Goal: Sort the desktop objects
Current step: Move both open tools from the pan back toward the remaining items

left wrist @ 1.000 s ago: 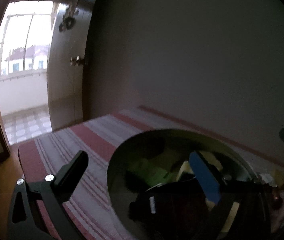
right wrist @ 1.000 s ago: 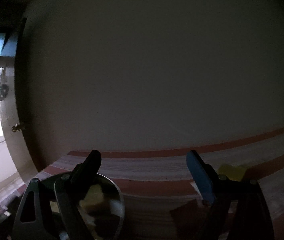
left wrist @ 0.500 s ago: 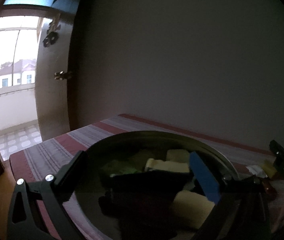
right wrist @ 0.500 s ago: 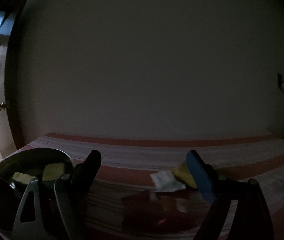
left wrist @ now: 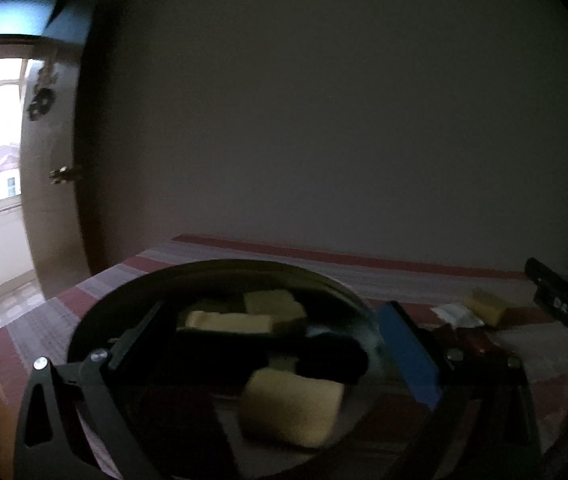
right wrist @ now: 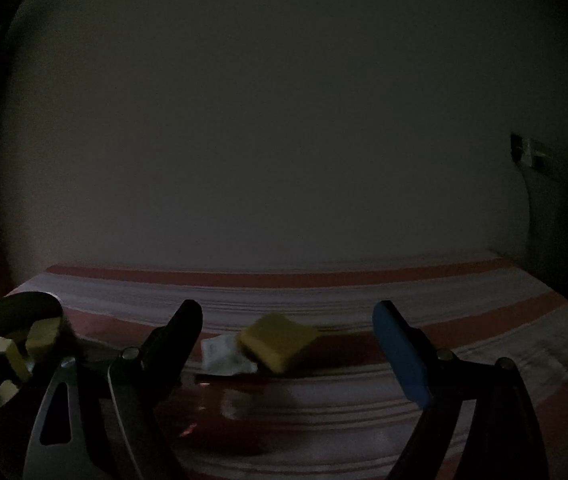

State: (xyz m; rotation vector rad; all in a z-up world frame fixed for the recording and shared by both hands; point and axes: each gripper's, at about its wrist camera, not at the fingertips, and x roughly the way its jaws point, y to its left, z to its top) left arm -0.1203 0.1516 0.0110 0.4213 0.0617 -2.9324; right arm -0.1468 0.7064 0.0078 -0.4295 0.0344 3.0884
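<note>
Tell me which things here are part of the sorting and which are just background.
Part of the job:
metal bowl, already holding yellow blocks
loose yellow block on the striped cloth
white packet beside it
dark red item in front, too dim to identify
right gripper, open

Just background:
striped cloth
door
wall

cloth (right wrist: 323,296): red-white stripes; block (right wrist: 278,340): yellow; bowl (left wrist: 96,320): dark
</note>
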